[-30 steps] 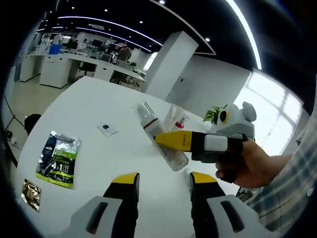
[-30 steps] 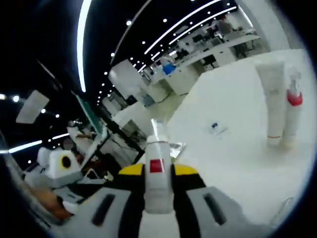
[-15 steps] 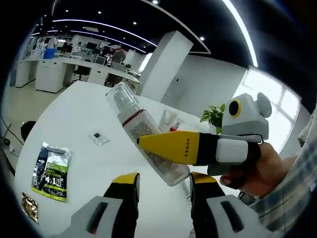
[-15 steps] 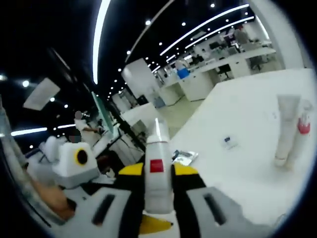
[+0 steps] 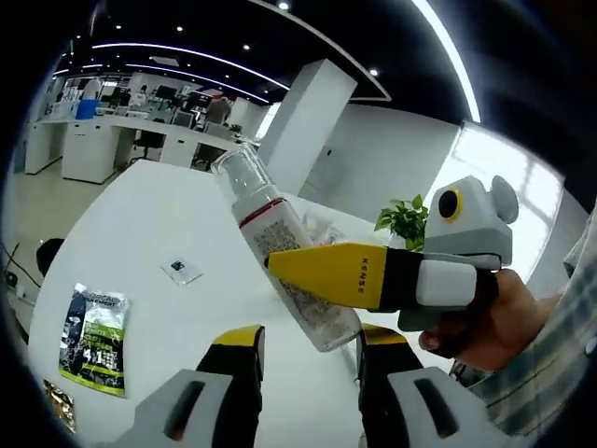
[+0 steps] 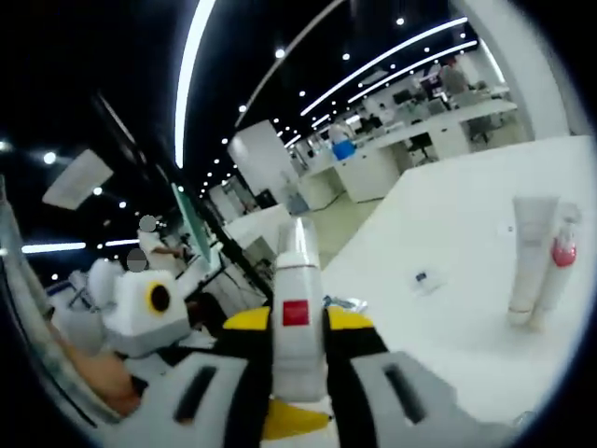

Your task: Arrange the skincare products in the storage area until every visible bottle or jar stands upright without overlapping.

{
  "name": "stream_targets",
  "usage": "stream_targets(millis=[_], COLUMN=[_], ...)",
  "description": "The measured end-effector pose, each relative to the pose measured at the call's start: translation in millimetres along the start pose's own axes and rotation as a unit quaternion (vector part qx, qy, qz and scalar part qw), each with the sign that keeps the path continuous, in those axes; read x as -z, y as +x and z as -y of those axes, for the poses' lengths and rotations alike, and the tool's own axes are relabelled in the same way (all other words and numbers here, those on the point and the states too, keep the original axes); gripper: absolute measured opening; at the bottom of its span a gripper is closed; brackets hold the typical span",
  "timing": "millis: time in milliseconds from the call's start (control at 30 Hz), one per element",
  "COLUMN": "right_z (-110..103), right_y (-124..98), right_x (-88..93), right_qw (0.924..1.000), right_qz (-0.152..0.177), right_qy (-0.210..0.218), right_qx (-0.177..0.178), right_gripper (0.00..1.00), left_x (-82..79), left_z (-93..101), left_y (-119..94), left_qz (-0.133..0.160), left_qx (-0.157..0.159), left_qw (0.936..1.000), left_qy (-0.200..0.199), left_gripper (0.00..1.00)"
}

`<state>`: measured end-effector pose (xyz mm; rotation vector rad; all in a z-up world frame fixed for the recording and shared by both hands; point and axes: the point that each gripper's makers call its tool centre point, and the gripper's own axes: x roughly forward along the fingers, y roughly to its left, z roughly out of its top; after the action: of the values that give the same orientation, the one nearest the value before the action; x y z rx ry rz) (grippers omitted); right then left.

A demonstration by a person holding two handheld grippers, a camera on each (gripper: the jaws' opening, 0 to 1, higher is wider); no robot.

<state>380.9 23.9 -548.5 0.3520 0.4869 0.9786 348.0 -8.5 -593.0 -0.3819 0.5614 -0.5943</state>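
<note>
Lifted: bottle (image 5: 289,261) off table (image 5: 168,233) | right tongs (image 6: 298,327) pinching it | left tongs (image 5: 303,350) spread

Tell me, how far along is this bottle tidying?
Done: a white tube and a slim red-capped bottle stand upright side by side on the white table. In hand: the right gripper clamps a clear-capped white bottle, tilted in the air. Left: standing it on the table; the left gripper is open.

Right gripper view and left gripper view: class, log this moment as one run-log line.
right gripper: shut on clear-capped bottle, lifted, tilted | left gripper: open, beneath | white tube, red-collared bottle: upright on table
</note>
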Motion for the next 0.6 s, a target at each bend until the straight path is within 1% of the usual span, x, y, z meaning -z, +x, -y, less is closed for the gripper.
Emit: stream_targets(millis=[100, 133, 167, 200, 233, 267, 300, 367, 433, 533, 600], right_z=[1, 2, 2, 2, 2, 3, 4, 4, 6, 7, 5], right_y=[-3, -4, -6, -7, -8, -8, -9, -9, -9, -10, -11], right_x=[-1.7, -2.6, -4.4, -5.6, -5.7, -5.0, -2.8, -0.2, -0.9, -4.4, -7.3], right_qw=[1.0, 1.0, 0.9999, 0.9999, 0.9999, 0.9999, 0.9999, 0.9998, 0.9997, 0.9997, 0.9996], right_qz=[0.003, 0.005, 0.008, 0.01, 0.009, 0.009, 0.007, 0.004, 0.007, 0.015, 0.02], right_qy=[-0.004, -0.006, -0.008, -0.012, -0.014, -0.013, -0.013, -0.018, -0.019, -0.014, -0.013], right_qx=[0.004, 0.005, 0.005, 0.005, 0.005, 0.005, 0.006, 0.01, 0.015, 0.014, 0.012], right_gripper=[0.2, 0.2, 0.2, 0.2, 0.2, 0.2, 0.2, 0.2, 0.2, 0.2, 0.2], left_x=[1.2, 3.4, 8.4, 12.8, 11.8, 8.7, 6.4, 5.8, 8.5, 12.6, 15.1], left_z=[1.6, 0.8, -6.9, -10.3, -11.6, -12.6, -13.2, -15.1, -12.5, 0.7, 6.3], left_y=[1, 1, -1, -3, -4, -6, -8, -10, -9, -10, -9], left_qz=[-0.002, -0.008, -0.023, -0.035, -0.026, -0.014, -0.005, -0.001, -0.007, -0.011, -0.015], left_qx=[0.002, -0.004, -0.024, -0.029, -0.033, -0.031, -0.027, -0.026, -0.02, 0.002, 0.009], left_qw=[1.0, 0.9999, 0.9989, 0.9977, 0.9984, 0.9992, 0.9996, 0.9997, 0.9998, 0.9999, 0.9998], left_qy=[0.0, 0.009, 0.032, 0.051, 0.038, 0.021, -0.008, -0.003, 0.003, 0.003, 0.005], left_gripper=[0.4, 0.37, 0.3, 0.23, 0.21, 0.22, 0.22, 0.23, 0.25, 0.33, 0.35])
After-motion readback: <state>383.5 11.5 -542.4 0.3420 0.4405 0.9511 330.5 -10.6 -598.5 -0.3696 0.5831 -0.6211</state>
